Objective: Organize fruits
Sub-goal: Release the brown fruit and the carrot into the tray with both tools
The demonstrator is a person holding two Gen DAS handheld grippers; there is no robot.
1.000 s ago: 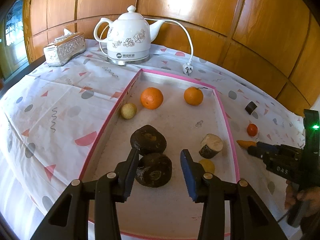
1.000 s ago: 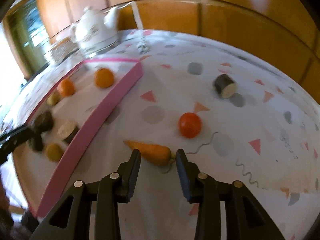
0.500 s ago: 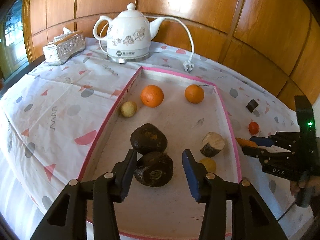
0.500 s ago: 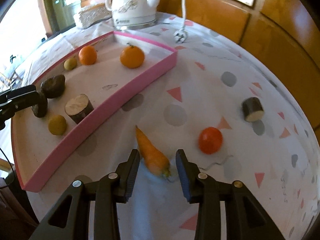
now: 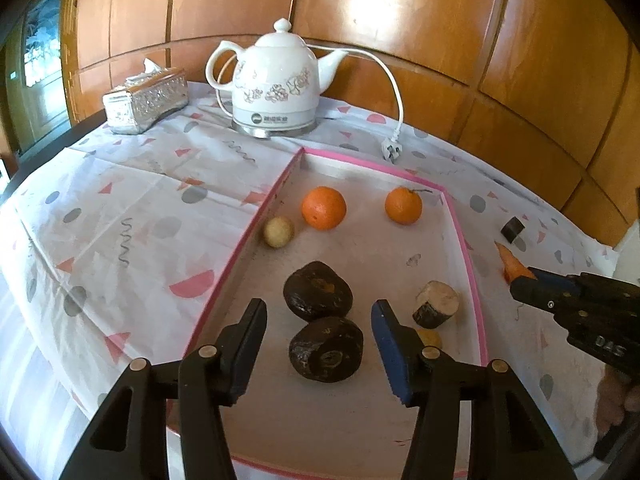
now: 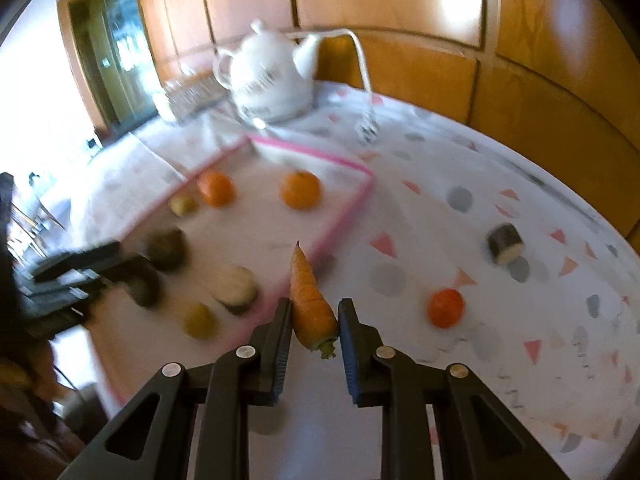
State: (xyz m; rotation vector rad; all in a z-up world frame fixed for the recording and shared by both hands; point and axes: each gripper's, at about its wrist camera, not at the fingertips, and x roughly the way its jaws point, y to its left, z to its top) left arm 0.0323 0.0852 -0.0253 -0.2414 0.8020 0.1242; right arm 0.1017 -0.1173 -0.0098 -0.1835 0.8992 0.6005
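The tapered orange carrot (image 6: 310,300) is being pinched at its thick stem end by the right gripper (image 6: 314,330), whose jaws have just been closing on it, and it is hanging clear of the patterned white tablecloth (image 6: 500,312) beside the pink-rimmed shallow tray (image 5: 468,256). The left gripper (image 5: 320,336) is hovering over the tray, its jaws having just been opening and gaping around a dark brown rounded lump (image 5: 326,354) without touching it

Lying on patterned tablecloth (image 5: 132,216): pink-rimmed tray (image 5: 466,240) at centre, kettle (image 5: 276,92) at twelve, tissue box (image 5: 146,100) at ten.
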